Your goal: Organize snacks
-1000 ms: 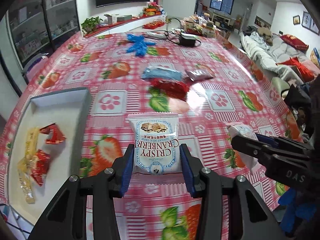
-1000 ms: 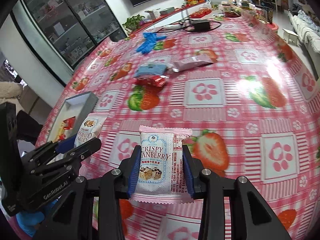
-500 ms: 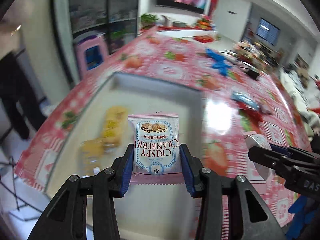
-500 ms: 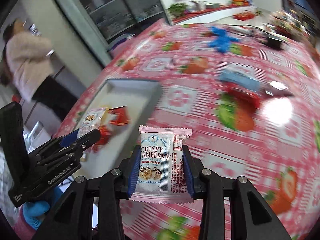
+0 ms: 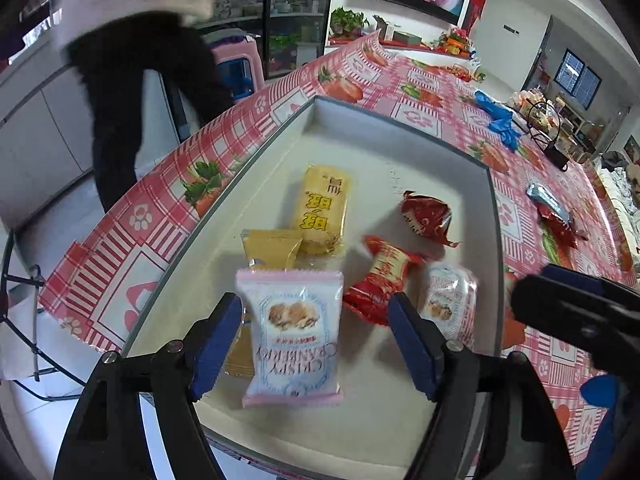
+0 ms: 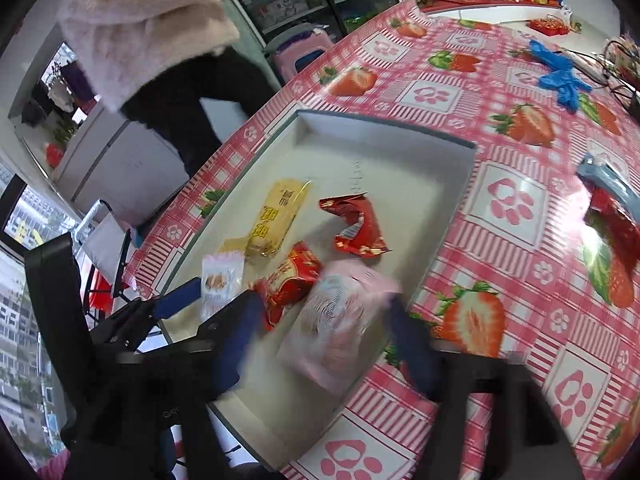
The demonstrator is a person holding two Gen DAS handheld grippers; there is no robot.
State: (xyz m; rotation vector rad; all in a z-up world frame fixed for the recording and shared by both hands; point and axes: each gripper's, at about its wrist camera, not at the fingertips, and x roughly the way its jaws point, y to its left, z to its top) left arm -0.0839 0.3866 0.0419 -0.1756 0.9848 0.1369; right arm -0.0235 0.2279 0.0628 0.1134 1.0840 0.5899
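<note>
A grey tray [image 5: 494, 216] with a white floor sits at the table's near-left corner. My left gripper [image 5: 314, 344] hangs over its near end with its jaws opening. A pink-and-white cranberry crisp packet [image 5: 292, 332] lies loose between the blue pads, touching neither. In the right wrist view my right gripper [image 6: 324, 344] is blurred and its jaws are opening too. A second cranberry packet [image 6: 340, 320], also blurred, drops free between them over the tray [image 6: 384, 124]. That packet [image 5: 452, 304] shows beside the right gripper [image 5: 536, 296] in the left view.
Yellow packets [image 5: 322, 208] and red packets [image 5: 426, 216] lie in the tray. On the strawberry tablecloth [image 6: 512, 200] lie a silver-blue packet [image 6: 608, 180], a red packet [image 6: 612, 228] and blue gloves [image 6: 560, 76]. A person in a fluffy sweater [image 6: 152, 24] stands beside the table's left edge.
Both grippers swung left from the open tablecloth to above the tray, each carrying a cranberry packet. Both have now spread their jaws and let the packets go.
</note>
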